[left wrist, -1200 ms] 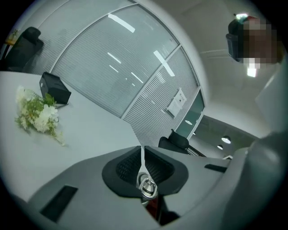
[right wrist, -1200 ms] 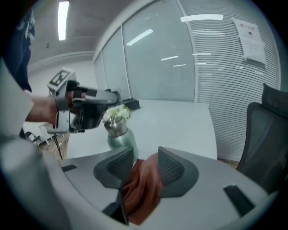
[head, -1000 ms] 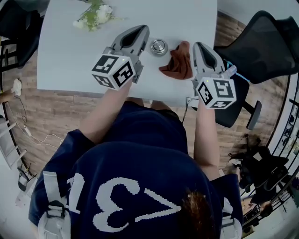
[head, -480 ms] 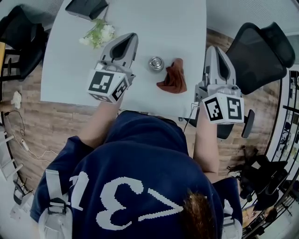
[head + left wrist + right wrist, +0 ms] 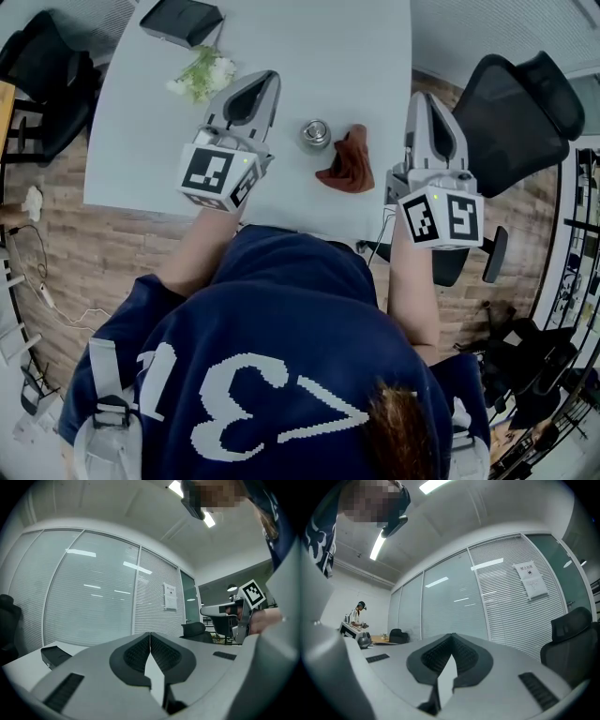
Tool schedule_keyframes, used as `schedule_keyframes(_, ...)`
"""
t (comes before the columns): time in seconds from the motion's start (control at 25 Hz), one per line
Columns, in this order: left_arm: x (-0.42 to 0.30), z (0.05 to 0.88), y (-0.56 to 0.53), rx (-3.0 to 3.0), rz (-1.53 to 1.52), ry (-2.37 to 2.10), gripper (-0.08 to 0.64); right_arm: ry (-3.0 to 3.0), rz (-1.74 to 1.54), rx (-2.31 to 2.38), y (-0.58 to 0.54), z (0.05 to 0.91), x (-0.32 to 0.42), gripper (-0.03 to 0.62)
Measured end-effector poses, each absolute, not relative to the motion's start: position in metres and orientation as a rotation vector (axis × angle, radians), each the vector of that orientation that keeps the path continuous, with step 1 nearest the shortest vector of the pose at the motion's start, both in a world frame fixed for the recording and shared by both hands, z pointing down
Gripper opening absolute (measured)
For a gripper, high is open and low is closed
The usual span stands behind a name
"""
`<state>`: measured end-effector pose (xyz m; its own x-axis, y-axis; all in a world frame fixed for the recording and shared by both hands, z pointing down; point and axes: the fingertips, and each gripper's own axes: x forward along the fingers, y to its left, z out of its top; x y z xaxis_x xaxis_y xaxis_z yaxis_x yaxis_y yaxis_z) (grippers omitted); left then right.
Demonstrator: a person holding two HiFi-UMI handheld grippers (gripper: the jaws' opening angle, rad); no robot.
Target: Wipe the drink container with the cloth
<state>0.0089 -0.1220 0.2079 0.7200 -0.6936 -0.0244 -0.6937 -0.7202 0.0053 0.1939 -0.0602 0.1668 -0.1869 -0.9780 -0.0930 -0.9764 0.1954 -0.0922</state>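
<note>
In the head view a small silver drink container (image 5: 315,133) stands upright on the white table (image 5: 309,56). A crumpled brown cloth (image 5: 349,161) lies just right of it, touching or nearly so. My left gripper (image 5: 267,80) hovers left of the container, shut and empty. My right gripper (image 5: 421,98) is raised at the table's right edge, right of the cloth, also shut with nothing in it. Both gripper views point up at the room; the left gripper (image 5: 150,634) and the right gripper (image 5: 451,636) show their jaws closed tip to tip.
White flowers with green stems (image 5: 203,73) and a flat black box (image 5: 181,21) lie at the table's far left. A black office chair (image 5: 511,108) stands right of the table, another (image 5: 37,70) on the left. Glass walls with blinds (image 5: 506,597) show ahead.
Both grippers have lifted and spread apart, away from the container and cloth. The right gripper moved right, off the cloth toward the table edge. The head camera shifted, showing more of the table.
</note>
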Motion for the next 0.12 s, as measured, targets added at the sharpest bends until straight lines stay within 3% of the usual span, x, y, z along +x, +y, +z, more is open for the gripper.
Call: schedule_keyframes(0.12,0.006,0.2072,-0.1208,-2.898,0.03,1.168,0.017,2.327,-0.013,-1.91,-0.0608,0.1654,0.1899,0.023)
